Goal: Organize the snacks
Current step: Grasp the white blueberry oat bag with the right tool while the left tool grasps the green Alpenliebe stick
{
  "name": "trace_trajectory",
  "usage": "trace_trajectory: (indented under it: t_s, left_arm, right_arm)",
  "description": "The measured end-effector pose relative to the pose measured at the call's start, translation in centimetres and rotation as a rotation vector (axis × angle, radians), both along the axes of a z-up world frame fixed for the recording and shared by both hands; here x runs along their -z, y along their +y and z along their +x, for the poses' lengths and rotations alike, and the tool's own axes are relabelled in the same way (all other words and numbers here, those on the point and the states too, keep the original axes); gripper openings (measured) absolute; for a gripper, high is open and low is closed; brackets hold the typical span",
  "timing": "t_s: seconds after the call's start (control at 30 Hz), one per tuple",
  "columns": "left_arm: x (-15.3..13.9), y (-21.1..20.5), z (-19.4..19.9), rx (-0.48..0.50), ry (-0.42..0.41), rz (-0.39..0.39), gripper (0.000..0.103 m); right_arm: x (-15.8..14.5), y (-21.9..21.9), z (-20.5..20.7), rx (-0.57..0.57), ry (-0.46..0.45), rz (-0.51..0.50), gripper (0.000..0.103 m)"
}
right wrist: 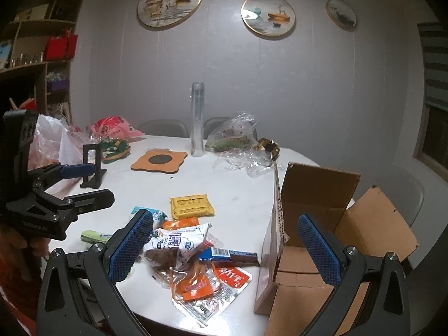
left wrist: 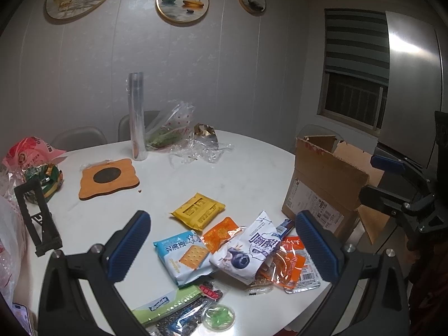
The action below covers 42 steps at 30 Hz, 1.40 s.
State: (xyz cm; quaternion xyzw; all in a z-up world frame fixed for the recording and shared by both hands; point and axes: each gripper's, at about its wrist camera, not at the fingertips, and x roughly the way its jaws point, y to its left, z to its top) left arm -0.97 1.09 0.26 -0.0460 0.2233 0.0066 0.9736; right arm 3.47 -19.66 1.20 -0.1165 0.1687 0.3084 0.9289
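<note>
Snack packets [left wrist: 240, 252] heaped, crinkled, beside open cardboard box [left wrist: 324, 184]

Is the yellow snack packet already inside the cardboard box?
No: the yellow snack packet lies flat on the white table, apart from the open cardboard box.

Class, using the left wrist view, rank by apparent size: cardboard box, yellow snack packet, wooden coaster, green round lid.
1. cardboard box
2-3. wooden coaster and yellow snack packet: look alike
4. green round lid
</note>
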Motion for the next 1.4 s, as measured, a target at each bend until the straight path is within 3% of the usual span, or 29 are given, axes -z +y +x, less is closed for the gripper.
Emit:
trace_trajectory:
  t_s: [0.4,0.57,0.67,0.73,0.9,1.0,1.17,1.4]
  left_arm:
    - [-1.0,4.8,-0.7,0.002,-0.063,0.003,0.102]
    - [-0.1,6.9,-0.4,-0.004,-0.041,-0.004,0.102]
    - [1.0,8.1,-0.1,-0.003,-0.017,-0.025,0.102]
    - [2.0,8.9,0.1,0.000,0.007,-0.043,0.102]
    - [4.5,10.1,1.1,0.007,0.073,-0.085,0.102]
    - [5.7,10.6,1.7,0.015,0.104,-0.108,0.102]
    - [7.2,10.7,2.6,0.031,0.139,-0.126,0.102]
    - [8.5,11.0,3.4,0.026,0.181,-0.143,0.102]
  right_arm:
    - [-1.8,5.0,-2.9,-0.073,-0.073,-0.097,0.103]
    - [-0.3,7.8,-3.4,-0.118,-0.045,-0.123,0.078]
    - [1.8,9.2,-2.4,-0.137,0.048,-0.117,0.069]
    - [3.6,9.7,-1.3,-0.129,0.136,-0.098,0.069]
    - [8.1,9.3,1.6,-0.065,0.314,-0.027,0.069]
    - [10.0,8.7,2.9,-0.036,0.378,0.012,0.081]
    - [11.0,9.2,3.9,-0.014,0.299,-0.026,0.096]
    - [12.0,11.1,5.6,-0.132,0.265,-0.112,0.103]
